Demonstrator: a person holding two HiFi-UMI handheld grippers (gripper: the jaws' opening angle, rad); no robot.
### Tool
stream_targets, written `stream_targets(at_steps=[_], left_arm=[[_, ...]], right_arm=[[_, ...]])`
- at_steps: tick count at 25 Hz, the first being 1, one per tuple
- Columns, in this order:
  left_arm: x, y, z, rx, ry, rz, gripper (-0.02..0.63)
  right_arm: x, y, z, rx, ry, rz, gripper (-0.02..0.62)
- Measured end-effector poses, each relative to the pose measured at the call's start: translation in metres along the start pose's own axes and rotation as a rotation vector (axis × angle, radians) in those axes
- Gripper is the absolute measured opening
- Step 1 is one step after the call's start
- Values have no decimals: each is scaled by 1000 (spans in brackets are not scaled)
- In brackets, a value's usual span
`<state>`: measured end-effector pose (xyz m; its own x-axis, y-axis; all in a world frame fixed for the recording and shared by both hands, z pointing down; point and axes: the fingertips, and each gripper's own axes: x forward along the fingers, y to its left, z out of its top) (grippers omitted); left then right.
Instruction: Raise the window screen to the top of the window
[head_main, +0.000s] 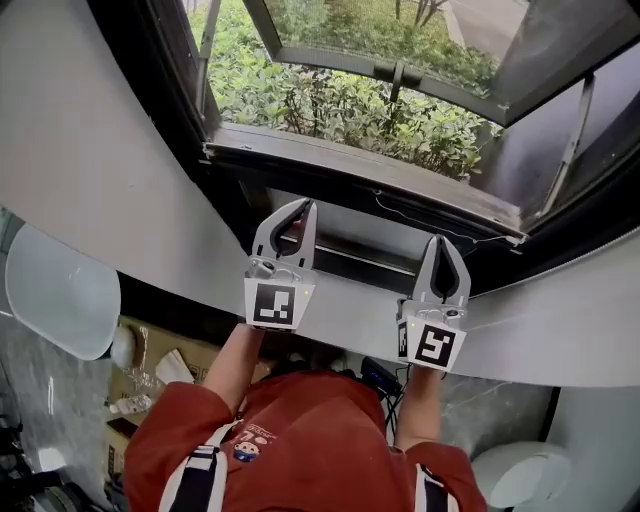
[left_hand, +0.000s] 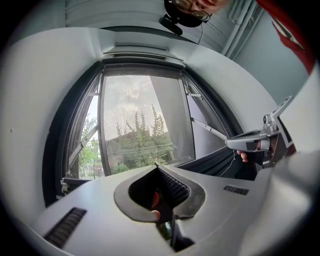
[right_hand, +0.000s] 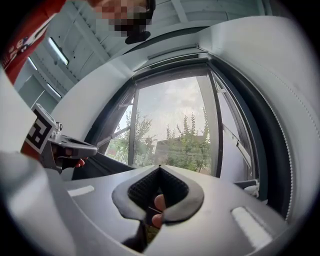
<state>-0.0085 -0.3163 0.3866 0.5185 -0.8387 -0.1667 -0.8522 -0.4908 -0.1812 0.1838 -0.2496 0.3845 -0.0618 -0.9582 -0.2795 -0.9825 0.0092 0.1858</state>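
Observation:
In the head view the window's grey lower rail (head_main: 350, 165) runs across below the green bushes, with a thin cord (head_main: 432, 228) hanging along it. A fine mesh screen (left_hand: 142, 125) fills the middle pane in the left gripper view; where its lower edge lies I cannot tell. My left gripper (head_main: 300, 207) and right gripper (head_main: 441, 240) are side by side just below the rail, both pointing at the window. Both are shut with nothing between the jaws. Close up, the left gripper (left_hand: 156, 165) and the right gripper (right_hand: 160, 167) show their tips meeting in front of the glass.
A dark slot (head_main: 350, 265) crosses the white wall under the grippers. The outward-opening sash with its handle (head_main: 395, 72) stands above. Side stay arms (head_main: 572, 140) flank the opening. A white chair (head_main: 60, 290) and boxes (head_main: 140, 370) are on the floor at the left.

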Motion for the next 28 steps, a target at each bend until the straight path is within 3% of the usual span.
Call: stream_targets(at_steps=[4, 8, 13, 16, 18, 28], left_arm=[[5, 5, -4, 25, 1, -6, 6], [12, 6, -11, 141, 37, -23, 6], [18, 10, -23, 366, 78, -61, 9], [22, 14, -34, 525, 123, -97, 48], [25, 18, -40, 622, 156, -120, 69], [36, 44, -77, 1050, 375, -236, 129]], right_arm=[[4, 1, -3, -27, 11, -6, 9], [13, 4, -2, -115, 24, 45, 9], [24, 12, -13, -336, 135, 139, 10], [30, 14, -24, -450, 184, 190, 15], [32, 13, -32, -534, 212, 221, 78], [41, -1, -69, -884, 402, 316, 140]])
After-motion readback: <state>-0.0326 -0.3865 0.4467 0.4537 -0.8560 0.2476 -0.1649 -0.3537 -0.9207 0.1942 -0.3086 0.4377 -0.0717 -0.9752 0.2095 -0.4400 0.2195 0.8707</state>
